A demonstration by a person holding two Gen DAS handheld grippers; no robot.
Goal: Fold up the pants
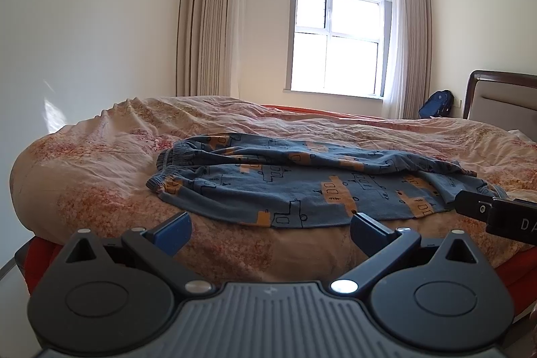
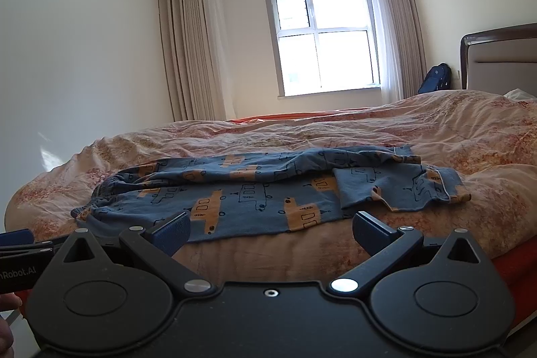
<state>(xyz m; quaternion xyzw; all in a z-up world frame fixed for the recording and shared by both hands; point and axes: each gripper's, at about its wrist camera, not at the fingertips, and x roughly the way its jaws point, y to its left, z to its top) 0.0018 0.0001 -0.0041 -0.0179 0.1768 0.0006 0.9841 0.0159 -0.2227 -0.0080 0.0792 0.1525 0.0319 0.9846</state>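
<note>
Bed [image 1: 100, 176], pants [image 1: 302, 190] lengthwise left-right

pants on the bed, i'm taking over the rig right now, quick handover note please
Left gripper: jaws open, empty, at the near edge of the bed.
Right gripper: jaws open, empty, also at the near edge.
Pants: blue with orange print, spread loosely across the bedcover, waistband to the left, leg ends to the right, one rumpled back on itself.
Done: no neat fold visible.
Left: smooth the legs, then fold.
</note>
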